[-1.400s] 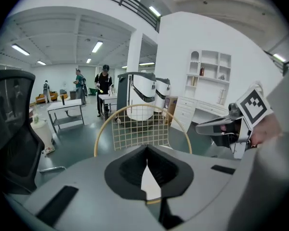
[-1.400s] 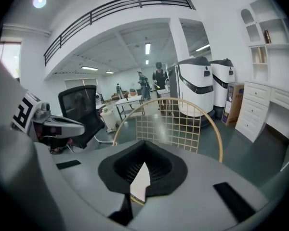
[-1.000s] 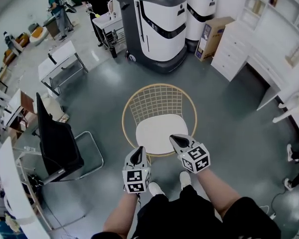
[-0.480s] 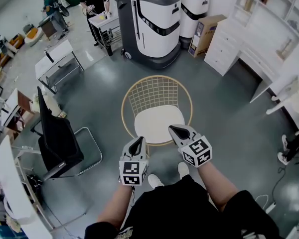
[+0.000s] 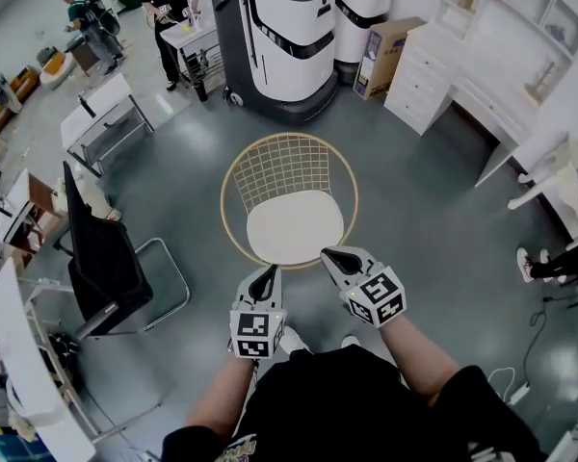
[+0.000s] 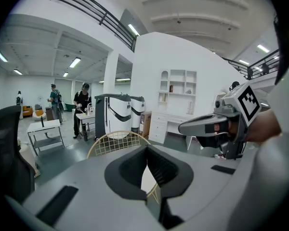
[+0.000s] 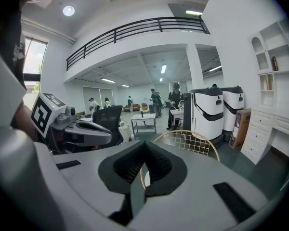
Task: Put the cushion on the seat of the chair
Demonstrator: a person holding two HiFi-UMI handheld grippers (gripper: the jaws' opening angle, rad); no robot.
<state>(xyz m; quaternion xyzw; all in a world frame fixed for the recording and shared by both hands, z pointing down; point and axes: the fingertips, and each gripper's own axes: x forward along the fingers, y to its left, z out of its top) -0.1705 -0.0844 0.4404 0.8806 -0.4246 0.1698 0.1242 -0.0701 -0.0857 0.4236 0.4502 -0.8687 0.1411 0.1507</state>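
Just beyond both claws (image 5: 267, 277) (image 5: 328, 256) — cushion (image 5: 294, 221), on chair (image 5: 275, 166) seat

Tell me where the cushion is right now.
Head view, centre: the white cushion lies on the seat of the wire chair, just beyond the left gripper and right gripper.

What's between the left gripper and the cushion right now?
In the head view, only the chair's gold front rim crosses between the left gripper and the cushion; nothing else lies there.
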